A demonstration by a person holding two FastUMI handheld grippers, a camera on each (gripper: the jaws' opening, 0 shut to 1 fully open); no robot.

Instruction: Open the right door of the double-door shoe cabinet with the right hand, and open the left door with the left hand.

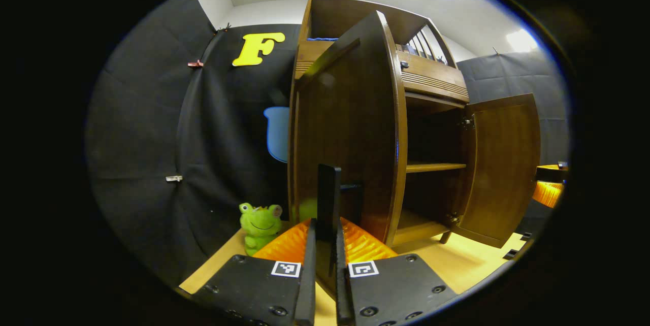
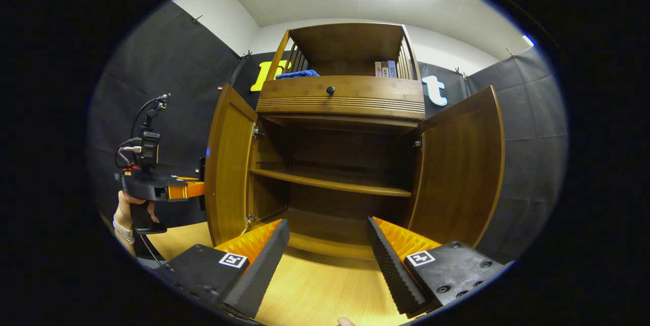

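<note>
The brown wooden shoe cabinet [image 2: 340, 95] stands with both doors swung wide. In the right gripper view its left door [image 2: 231, 163] and right door [image 2: 459, 168] flank bare inner shelves [image 2: 330, 180]. My right gripper [image 2: 327, 250] is open in front of the cabinet's bottom, holding nothing. A hand holds my left gripper [image 2: 193, 189] against the left door's outer side. In the left gripper view the left door [image 1: 350, 128] is seen nearly edge-on, and my left gripper [image 1: 326, 224] is shut on its dark upright handle [image 1: 328, 189]. The right door [image 1: 502, 163] stands open beyond.
A green frog toy [image 1: 260, 227] sits on the light wooden surface [image 2: 325, 290] left of the cabinet. Above the doors is a drawer with a round knob [image 2: 330, 90]. The top shelf holds a blue cloth [image 2: 297, 74] and some books [image 2: 385, 68].
</note>
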